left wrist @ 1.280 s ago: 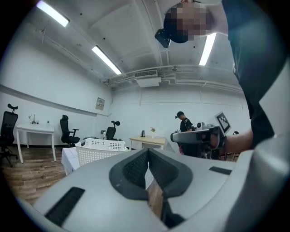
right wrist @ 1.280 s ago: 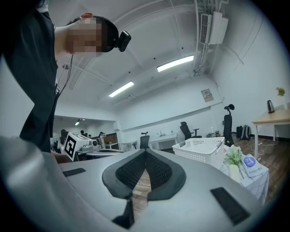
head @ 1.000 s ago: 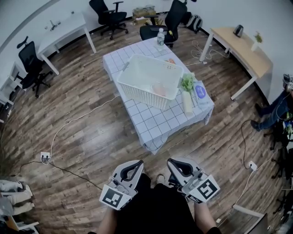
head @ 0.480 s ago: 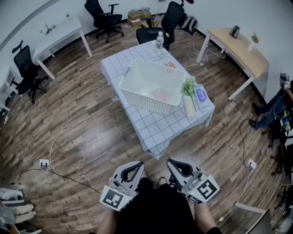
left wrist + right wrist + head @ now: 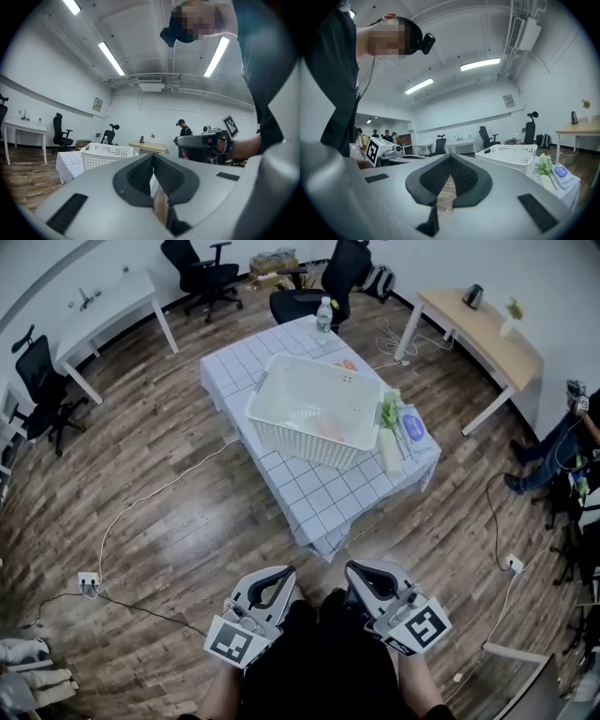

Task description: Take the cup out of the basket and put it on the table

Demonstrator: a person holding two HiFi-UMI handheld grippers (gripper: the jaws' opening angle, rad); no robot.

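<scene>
The white slatted basket (image 5: pixel 314 409) stands on the table with the checked cloth (image 5: pixel 309 498), well ahead of me. Through its near wall shows a small orange-pink thing (image 5: pixel 328 428); whether it is the cup I cannot tell. Both grippers are held low, close to my body, far from the table. The left gripper (image 5: pixel 281 576) is shut and empty, and so is the right gripper (image 5: pixel 357 570). The left gripper view shows the basket (image 5: pixel 107 154) beyond its closed jaws. In the right gripper view the basket (image 5: pixel 508 155) stands to the right.
Beside the basket lie a leafy green bunch (image 5: pixel 385 412), a white roll (image 5: pixel 387 448) and a blue packet (image 5: pixel 412 426); a water bottle (image 5: pixel 324 315) stands at the far edge. Cables and a power strip (image 5: pixel 89 582) lie on the wooden floor. Desks and office chairs ring the room.
The view has crept forward: the floor's power strip slid down the picture and the far chairs slid up. Both grippers stay shut in the same place near my body.
</scene>
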